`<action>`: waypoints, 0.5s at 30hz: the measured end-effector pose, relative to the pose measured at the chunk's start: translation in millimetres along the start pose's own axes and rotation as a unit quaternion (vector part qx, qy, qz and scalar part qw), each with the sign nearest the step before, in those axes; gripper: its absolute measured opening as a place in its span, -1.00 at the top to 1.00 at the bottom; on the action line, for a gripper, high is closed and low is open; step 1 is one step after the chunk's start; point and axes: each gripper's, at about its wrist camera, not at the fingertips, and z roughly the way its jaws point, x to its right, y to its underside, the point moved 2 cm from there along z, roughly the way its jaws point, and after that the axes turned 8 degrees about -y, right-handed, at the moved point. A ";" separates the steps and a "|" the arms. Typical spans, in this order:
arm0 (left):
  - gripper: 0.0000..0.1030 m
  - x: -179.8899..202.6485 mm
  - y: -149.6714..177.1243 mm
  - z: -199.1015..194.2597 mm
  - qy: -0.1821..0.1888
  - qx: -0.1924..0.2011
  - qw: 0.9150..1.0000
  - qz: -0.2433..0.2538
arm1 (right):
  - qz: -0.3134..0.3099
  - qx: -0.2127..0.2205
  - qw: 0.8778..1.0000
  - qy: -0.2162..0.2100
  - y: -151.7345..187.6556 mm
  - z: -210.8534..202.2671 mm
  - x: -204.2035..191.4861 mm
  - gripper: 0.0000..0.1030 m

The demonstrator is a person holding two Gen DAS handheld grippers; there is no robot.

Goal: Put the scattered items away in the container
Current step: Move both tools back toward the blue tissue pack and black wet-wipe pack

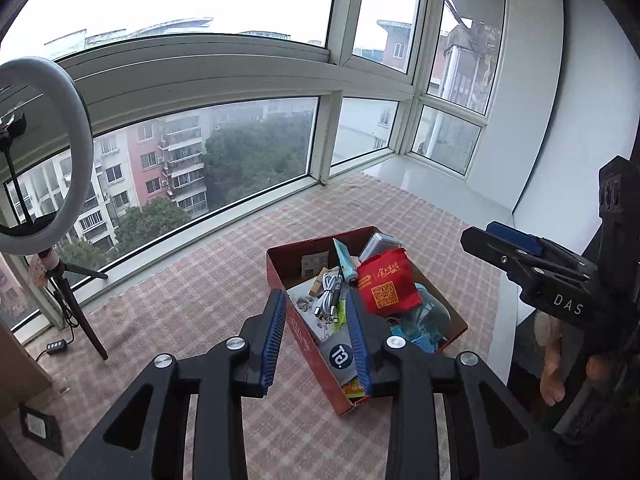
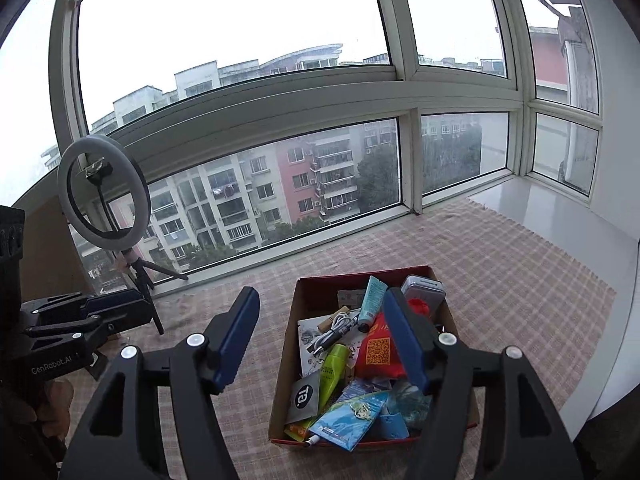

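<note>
Checkered cloth covering window ledge; red box sitting full. Left gripper and right gripper both hanging spread, holding nothing.

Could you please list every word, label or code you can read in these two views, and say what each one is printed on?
"DAS": white letters on the body of the right gripper, seen in the left wrist view.
"GenRobot.AI": on the body of the left gripper, seen in the right wrist view.
QR code, with yellow characters above it too blurred to read: on the red pouch in the red box.
A round logo on the grey sachet: not clearly legible.
Print on the other packets: too small to read.
</note>
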 end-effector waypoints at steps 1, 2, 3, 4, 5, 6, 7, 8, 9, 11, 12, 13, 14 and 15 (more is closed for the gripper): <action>0.41 0.3 3.0 -4.8 -0.003 0.000 1.000 0.001 | 0.000 0.000 1.000 -0.002 1.6 -3.0 -2.5 -0.27; 0.40 -0.2 6.2 -9.5 -0.006 0.000 1.000 0.001 | -0.001 0.001 1.000 -0.005 3.2 -6.0 -5.0 -0.27; 0.39 -1.4 9.6 -14.5 -0.008 0.000 1.000 0.000 | -0.001 0.001 1.000 -0.008 4.8 -9.0 -7.7 -0.27; 0.38 -2.7 13.0 -19.4 -0.011 0.001 1.000 -0.001 | -0.002 0.001 1.000 -0.012 6.2 -11.5 -10.8 -0.28; 0.31 -4.4 16.6 -24.6 -0.015 0.002 1.000 -0.001 | -0.003 0.001 1.000 -0.015 7.6 -13.4 -14.3 -0.28; 0.21 -7.1 20.6 -30.6 -0.021 0.004 1.000 -0.002 | -0.004 0.000 1.000 -0.019 9.1 -15.4 -17.8 -0.28; 0.17 -10.2 24.8 -36.9 -0.029 0.006 1.000 -0.002 | -0.005 0.000 1.000 -0.023 10.5 -17.1 -21.5 -0.28; 0.14 -13.8 28.6 -42.7 -0.036 0.008 0.999 -0.003 | -0.006 -0.001 1.000 -0.027 11.9 -18.5 -25.8 -0.28; 0.14 -17.8 32.2 -48.2 -0.042 0.009 0.999 -0.006 | -0.007 -0.002 0.999 -0.031 13.2 -19.6 -30.7 -0.29; 0.14 -28.0 39.8 -59.8 -0.054 0.009 0.998 -0.015 | -0.011 -0.003 0.999 -0.038 15.1 -20.9 -40.6 -0.29; 0.14 -33.2 43.7 -66.0 -0.061 0.010 0.998 -0.020 | -0.014 -0.004 0.999 -0.041 16.1 -21.3 -46.1 -0.29; 0.13 -38.3 47.5 -72.1 -0.068 0.011 0.997 -0.024 | -0.017 -0.005 0.999 -0.045 17.0 -21.7 -52.0 -0.30; 0.13 -43.4 51.1 -77.8 -0.076 0.012 0.997 -0.029 | -0.021 -0.006 0.999 -0.049 18.1 -22.1 -58.7 -0.30; 0.13 -48.6 54.8 -83.4 -0.084 0.013 0.996 -0.035 | -0.025 -0.007 0.998 -0.053 19.1 -22.5 -65.4 -0.30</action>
